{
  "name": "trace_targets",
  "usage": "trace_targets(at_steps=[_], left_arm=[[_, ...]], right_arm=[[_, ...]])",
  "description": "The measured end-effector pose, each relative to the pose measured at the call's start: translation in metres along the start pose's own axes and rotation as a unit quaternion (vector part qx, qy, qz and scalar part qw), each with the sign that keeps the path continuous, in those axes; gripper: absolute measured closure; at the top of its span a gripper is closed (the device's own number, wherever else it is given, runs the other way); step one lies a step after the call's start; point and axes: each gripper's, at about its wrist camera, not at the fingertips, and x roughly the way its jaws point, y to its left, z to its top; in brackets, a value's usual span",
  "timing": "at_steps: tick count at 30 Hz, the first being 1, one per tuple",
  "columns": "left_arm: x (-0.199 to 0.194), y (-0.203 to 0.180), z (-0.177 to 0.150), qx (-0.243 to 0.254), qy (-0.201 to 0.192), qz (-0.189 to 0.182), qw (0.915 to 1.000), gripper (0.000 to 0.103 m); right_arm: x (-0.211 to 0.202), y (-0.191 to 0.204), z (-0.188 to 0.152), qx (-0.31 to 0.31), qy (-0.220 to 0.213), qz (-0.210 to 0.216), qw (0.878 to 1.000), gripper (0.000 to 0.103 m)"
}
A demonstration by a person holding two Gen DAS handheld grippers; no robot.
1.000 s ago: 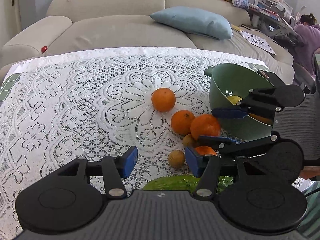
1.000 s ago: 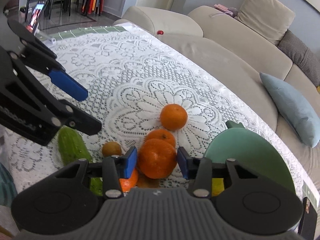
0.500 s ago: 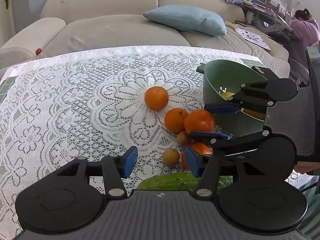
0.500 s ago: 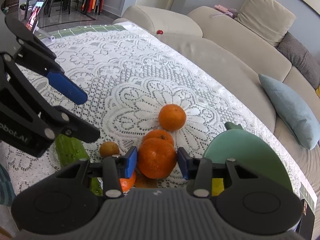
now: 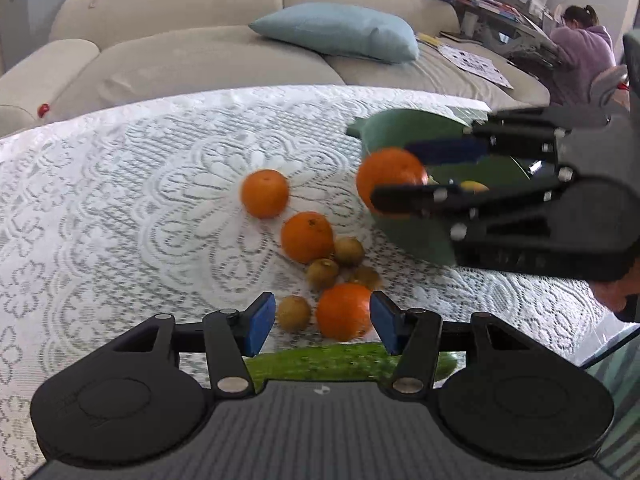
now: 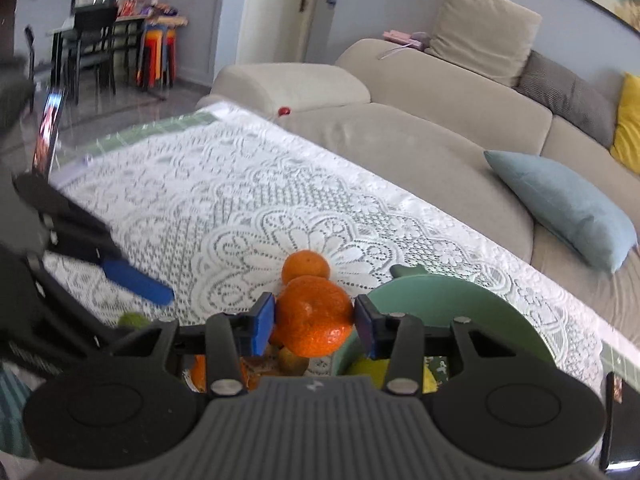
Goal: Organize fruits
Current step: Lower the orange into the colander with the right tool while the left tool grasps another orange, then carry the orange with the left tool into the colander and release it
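Observation:
My right gripper (image 6: 315,324) is shut on an orange (image 6: 314,315) and holds it above the table next to the green bowl (image 6: 460,296). The held orange also shows in the left wrist view (image 5: 390,180), at the bowl's (image 5: 416,236) near rim. A yellow fruit (image 5: 474,187) lies in the bowl. My left gripper (image 5: 322,322) is open and empty, low over an orange (image 5: 344,316) and a small brown fruit (image 5: 293,312). Two more oranges (image 5: 265,193) (image 5: 307,236) and several small brown fruits (image 5: 322,273) lie on the lace cloth.
A green cucumber (image 5: 344,362) lies under my left gripper near the table's front edge. The table is covered by a white lace cloth (image 5: 120,200). A beige sofa (image 5: 180,52) with a blue pillow (image 5: 340,32) stands behind it. A phone (image 6: 47,136) stands at the far left corner.
My right gripper has closed on the orange and lifted it from the pile up toward the bowl. The left gripper has shifted right over the near orange.

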Motion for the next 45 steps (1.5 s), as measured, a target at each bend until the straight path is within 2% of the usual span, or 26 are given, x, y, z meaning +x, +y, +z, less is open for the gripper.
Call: trace_targets(at_steps=[6, 19, 25, 30, 35, 45], left_arm=[[0.011, -0.016, 0.001, 0.009, 0.014, -0.003, 0.9999, 0.038], [0.032, -0.023, 0.000, 0.002, 0.054, 0.015, 0.9984, 0.039], [0.039, -0.026, -0.001, 0.012, 0.062, 0.034, 0.9974, 0.039], [0.044, -0.028, -0.001, 0.015, 0.067, 0.049, 0.9964, 0.039], [0.046, -0.027, 0.001, 0.015, 0.068, 0.058, 0.9959, 0.055], [0.040, -0.031, 0.005, 0.009, 0.049, 0.055, 0.9972, 0.057]], right_arm=[[-0.012, -0.016, -0.002, 0.024, -0.011, -0.011, 1.000, 0.062], [-0.003, -0.067, -0.024, 0.120, 0.042, -0.013, 0.992, 0.062], [-0.006, -0.079, -0.032, 0.141, 0.051, -0.020, 0.988, 0.062], [-0.011, -0.090, -0.037, 0.167, 0.065, 0.003, 0.984, 0.062], [-0.014, -0.091, -0.044, 0.174, 0.086, 0.016, 0.981, 0.062], [-0.008, -0.096, -0.054, 0.194, 0.114, 0.035, 0.974, 0.061]])
